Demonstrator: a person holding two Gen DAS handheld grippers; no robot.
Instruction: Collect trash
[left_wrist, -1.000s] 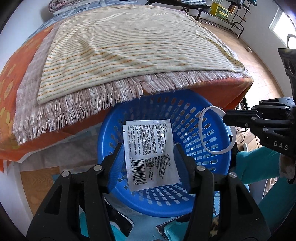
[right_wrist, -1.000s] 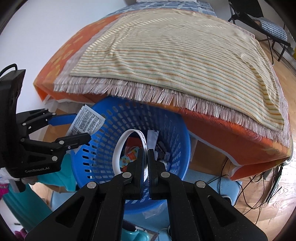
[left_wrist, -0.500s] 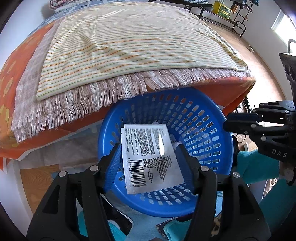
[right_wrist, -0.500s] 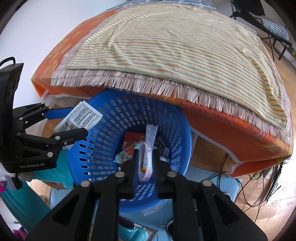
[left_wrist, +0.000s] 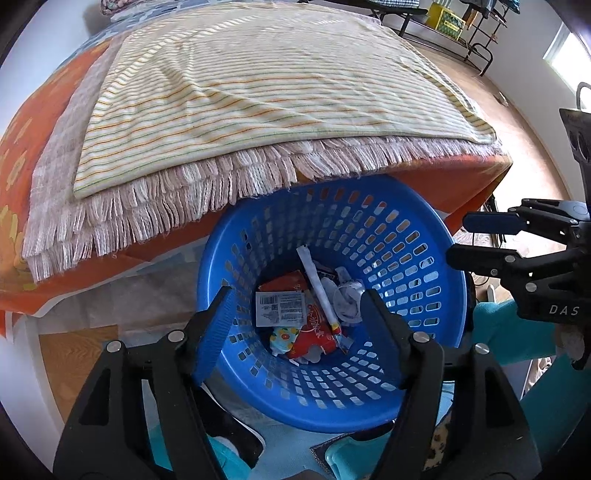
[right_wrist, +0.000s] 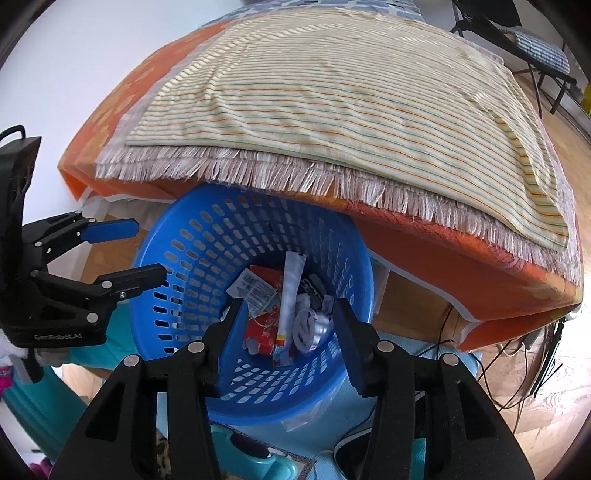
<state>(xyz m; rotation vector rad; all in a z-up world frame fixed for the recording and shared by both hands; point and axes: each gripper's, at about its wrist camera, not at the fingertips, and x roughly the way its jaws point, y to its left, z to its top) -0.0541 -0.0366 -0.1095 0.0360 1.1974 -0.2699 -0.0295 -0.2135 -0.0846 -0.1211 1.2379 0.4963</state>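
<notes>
A table draped in an orange cloth (left_wrist: 461, 177) takes up most of both views, with a striped, fringed blanket (left_wrist: 258, 92) lying flat over it, and nothing that looks like trash shows on the part of the top that is visible. Tucked partly under the table's near edge stands a round blue basket (left_wrist: 424, 295) with slotted walls, and it sits on the floor among teal and patterned items that are too cut off to name. Both grippers hang above the basket's mouth: the left gripper (left_wrist: 295, 314) has its jaws spread wide with nothing between them, and the right gripper (right_wrist: 288, 325) is likewise spread wide and empty. The trash lies at the bottom of the basket: a red wrapper (left_wrist: 314, 332), a white label with a barcode (left_wrist: 280, 308) resting on it, a long white strip (left_wrist: 319, 291) leaning across the pile, and a crumpled pale wad (left_wrist: 347, 299) beside it. Judging from this, the collecting looks close to done, since every scrap in view is inside the basket and neither gripper carries anything; what may remain is a check of the floor and the far side of the table, which these views do not cover.
</notes>
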